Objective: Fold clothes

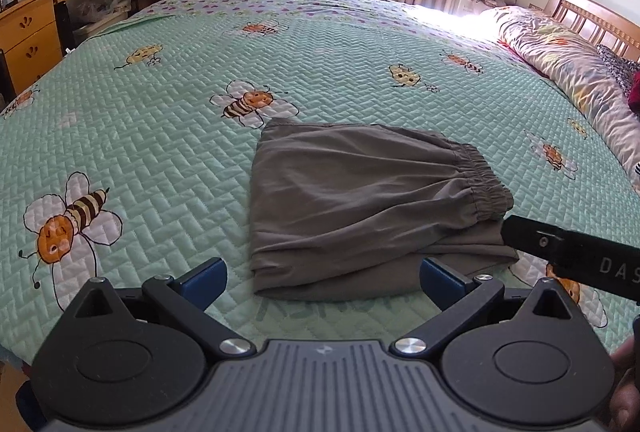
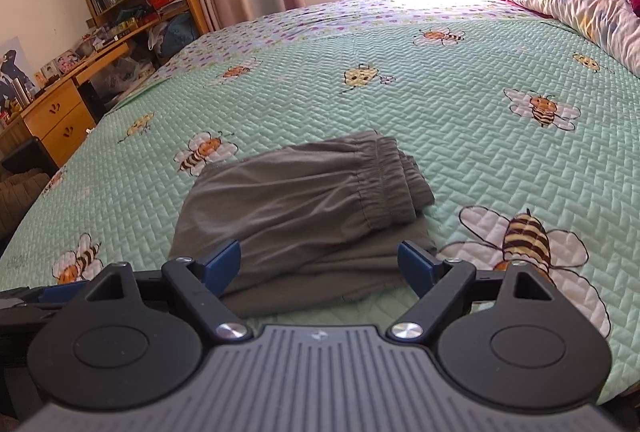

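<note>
Both tools, left tool (image 1: 322, 282) and right tool (image 2: 320, 264), spread wide before folded trousers (image 1: 360, 200), waistband pointing right.

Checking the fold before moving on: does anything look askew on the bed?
Slightly. The grey shorts lie folded on the quilt, but the lower layer sticks out past the top layer's near edge, so the edges do not line up.
</note>
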Tool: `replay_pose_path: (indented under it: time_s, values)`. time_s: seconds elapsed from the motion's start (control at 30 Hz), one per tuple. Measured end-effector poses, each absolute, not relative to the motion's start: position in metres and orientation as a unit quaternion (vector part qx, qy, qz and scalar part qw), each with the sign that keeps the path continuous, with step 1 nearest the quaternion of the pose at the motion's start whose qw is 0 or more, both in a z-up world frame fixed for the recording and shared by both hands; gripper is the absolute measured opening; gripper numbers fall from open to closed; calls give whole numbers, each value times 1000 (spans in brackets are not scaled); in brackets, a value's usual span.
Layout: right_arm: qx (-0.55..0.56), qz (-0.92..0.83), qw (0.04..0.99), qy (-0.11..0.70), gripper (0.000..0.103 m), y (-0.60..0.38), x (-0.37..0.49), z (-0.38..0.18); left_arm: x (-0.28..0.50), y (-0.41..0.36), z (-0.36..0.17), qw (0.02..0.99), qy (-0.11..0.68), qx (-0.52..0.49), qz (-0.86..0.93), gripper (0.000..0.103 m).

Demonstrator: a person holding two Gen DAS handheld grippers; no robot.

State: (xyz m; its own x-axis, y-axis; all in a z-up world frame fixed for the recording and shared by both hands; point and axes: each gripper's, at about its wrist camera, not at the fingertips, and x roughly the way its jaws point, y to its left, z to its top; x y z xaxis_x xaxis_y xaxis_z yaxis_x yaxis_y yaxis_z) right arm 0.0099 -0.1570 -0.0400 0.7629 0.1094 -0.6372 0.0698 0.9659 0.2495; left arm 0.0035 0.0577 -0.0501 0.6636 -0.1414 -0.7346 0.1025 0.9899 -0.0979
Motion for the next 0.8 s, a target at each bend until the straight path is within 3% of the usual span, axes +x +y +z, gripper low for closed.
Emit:
replay_pose_path:
  time_s: [0.43, 0.67, 0.8]
  values:
    - [234, 71, 902, 356, 86, -193, 7, -70, 15, 96, -67, 902, 417, -69, -93, 102]
    - [465, 187, 780, 376, 86, -278, 41, -104, 79, 160, -89, 825, 471, -246, -192, 102]
    - [506, 186, 761, 361, 86, -321, 61, -114, 111, 179, -110, 798, 489, -292, -199, 102]
